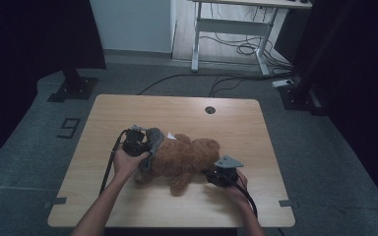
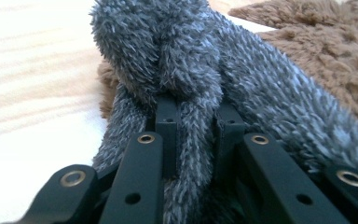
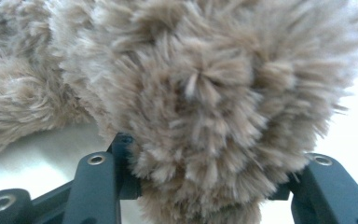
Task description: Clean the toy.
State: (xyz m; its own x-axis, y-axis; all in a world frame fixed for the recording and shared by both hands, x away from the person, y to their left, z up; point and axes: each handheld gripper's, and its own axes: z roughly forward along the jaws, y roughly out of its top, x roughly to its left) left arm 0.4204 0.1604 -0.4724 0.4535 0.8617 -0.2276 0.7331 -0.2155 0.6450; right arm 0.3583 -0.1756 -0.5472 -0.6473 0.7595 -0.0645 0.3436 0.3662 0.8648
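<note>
A brown teddy bear (image 1: pixel 184 157) lies across the middle of the wooden table (image 1: pixel 236 123). A grey fuzzy garment (image 1: pixel 153 140) covers its left end. My left gripper (image 1: pixel 146 143) is shut on a fold of this grey garment (image 2: pixel 177 60), pinched between the black jaws of the left gripper (image 2: pixel 196 121), with brown bear fur (image 2: pixel 326 51) just beyond. My right gripper (image 1: pixel 208 175) sits at the bear's right end. In the right gripper view a thick tuft of the bear (image 3: pixel 205 84) fills the right gripper (image 3: pixel 209 182), whose jaws press on both sides.
A round cable hole (image 1: pixel 210 109) is set in the table's far side. Beyond the table stand a white desk frame (image 1: pixel 231 27) with floor cables (image 1: pixel 236 49), and dark stand bases at left (image 1: pixel 74 88) and right (image 1: pixel 298 96).
</note>
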